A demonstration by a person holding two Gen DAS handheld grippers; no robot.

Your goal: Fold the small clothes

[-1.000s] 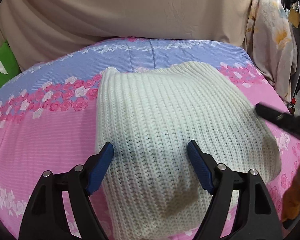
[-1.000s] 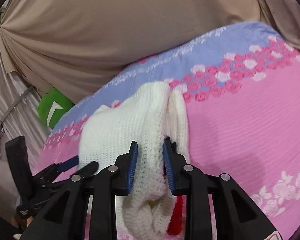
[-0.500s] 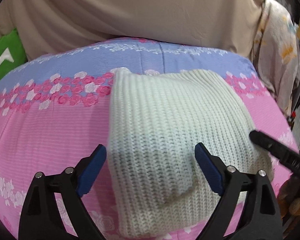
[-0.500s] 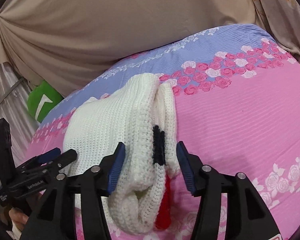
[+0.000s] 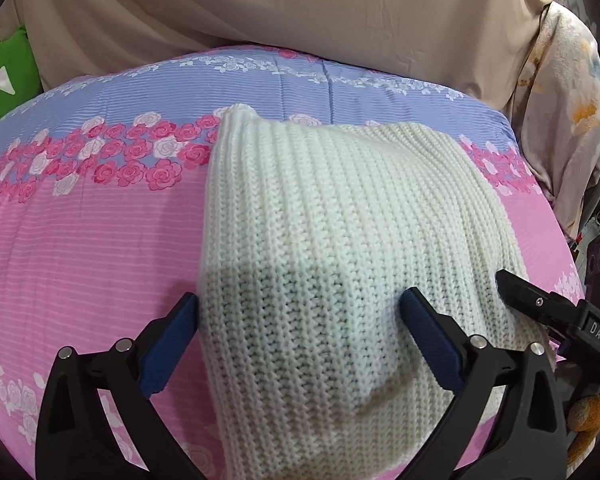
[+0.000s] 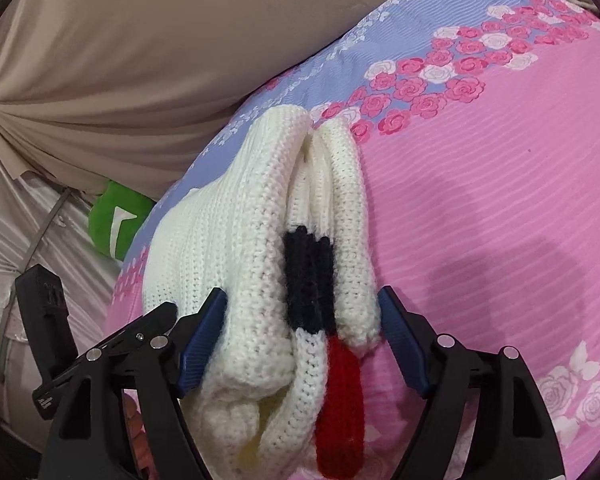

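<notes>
A cream knitted sweater (image 5: 340, 240) lies folded on the pink and blue floral bedspread (image 5: 80, 232). My left gripper (image 5: 300, 332) straddles its near left part, jaws opening and spread wide, blue pads clear of the knit. In the right wrist view the sweater (image 6: 228, 240) shows its stacked folded edge with a black and red stripe (image 6: 312, 280). My right gripper (image 6: 302, 332) has that edge between its jaws, which are opening, with the pads not pressing on it. The right gripper's black finger (image 5: 548, 308) shows at the sweater's right edge.
A beige sheet (image 5: 260, 20) hangs behind the bed. A green cushion (image 5: 4, 80) sits at the far left. Floral cloth (image 5: 560, 120) hangs at the right edge of the bed. The left gripper's body (image 6: 100, 348) shows at the lower left in the right wrist view.
Right gripper, earlier shut on the sweater's folded edge, has let go and spread while sinking toward the bed. Left gripper's jaws widened further over the sweater.
</notes>
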